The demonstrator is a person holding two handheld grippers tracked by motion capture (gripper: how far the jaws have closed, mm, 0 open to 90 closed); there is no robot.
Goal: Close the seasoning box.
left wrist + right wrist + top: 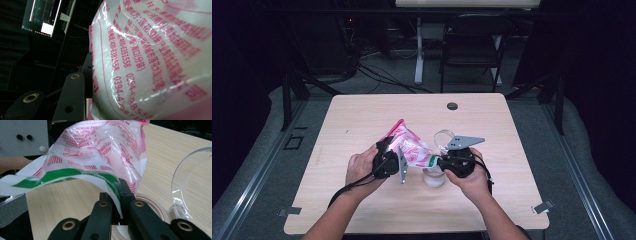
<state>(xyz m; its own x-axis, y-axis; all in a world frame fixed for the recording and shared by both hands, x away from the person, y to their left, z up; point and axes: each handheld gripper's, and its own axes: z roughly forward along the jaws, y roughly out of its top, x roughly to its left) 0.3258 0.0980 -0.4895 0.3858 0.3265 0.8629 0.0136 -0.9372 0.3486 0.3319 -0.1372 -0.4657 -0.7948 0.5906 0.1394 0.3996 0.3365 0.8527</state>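
holding a pink and white bag [409, 147] together: left gripper [388, 156] is squeezing its body, right gripper [119, 206] is pinching its green-striped edge.

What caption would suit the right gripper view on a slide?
Right tool pinches the green-striped edge of a pink-printed plastic bag above a wooden table, beside a clear container.

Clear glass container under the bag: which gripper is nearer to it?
Right. The right gripper sits beside the glass container, pinching the bag; the left gripper grips the bag's far side.
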